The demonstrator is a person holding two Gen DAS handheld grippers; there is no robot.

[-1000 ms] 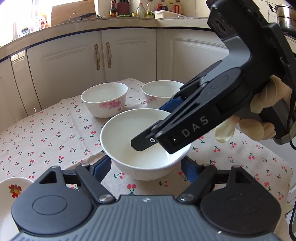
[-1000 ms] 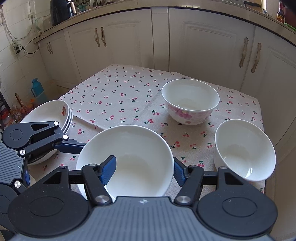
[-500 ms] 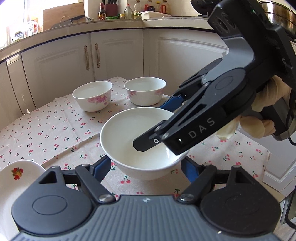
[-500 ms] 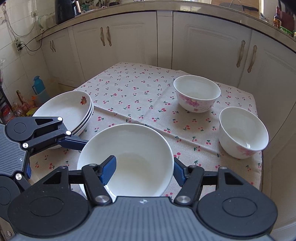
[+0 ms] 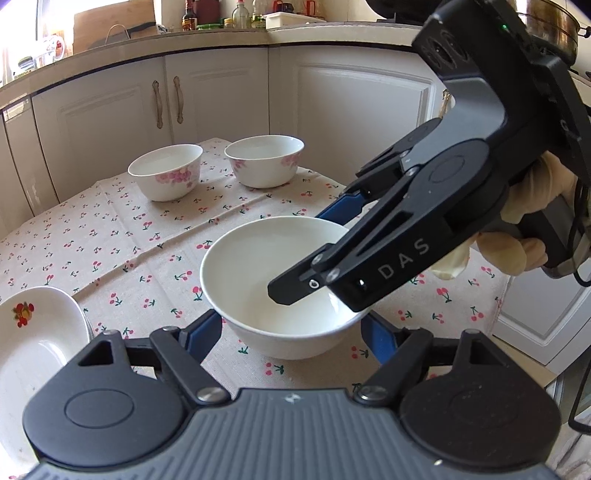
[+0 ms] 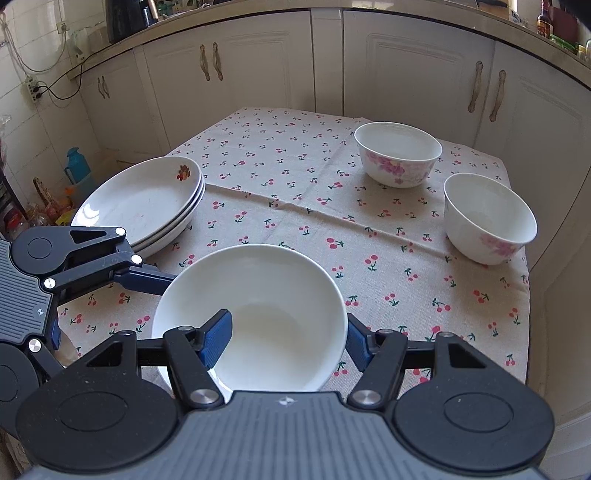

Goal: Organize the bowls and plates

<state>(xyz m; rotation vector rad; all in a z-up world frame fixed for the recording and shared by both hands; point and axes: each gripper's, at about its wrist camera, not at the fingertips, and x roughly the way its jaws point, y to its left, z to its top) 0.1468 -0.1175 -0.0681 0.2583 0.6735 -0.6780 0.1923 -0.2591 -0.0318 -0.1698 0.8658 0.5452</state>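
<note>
White plain bowl (image 6: pixel 255 317) sits near the tabletop's (image 6: pixel 295 206) front edge, partly hidden by both tools. Right tool (image 6: pixel 288 339) pinches its wall: one pad inside, one outside. Left tool (image 5: pixel 291 328) straddles the bowl; contact hard to make out. Stacked plates (image 6: pixel 144 203) at the left edge, partly cut off. Two floral bowls (image 6: pixel 399 155) (image 6: pixel 487 218) sit apart on the cherry-print cloth. White cabinets (image 6: pixel 258 55) behind. "DAS" readable on the right tool.

Plate stack (image 5: pixel 33 339) cut by left edge in left view, bowl (image 6: pixel 255 314) near rim hidden behind right gripper (image 6: pixel 288 336) body, counter bottles (image 5: pixel 240 14) too small to read.
</note>
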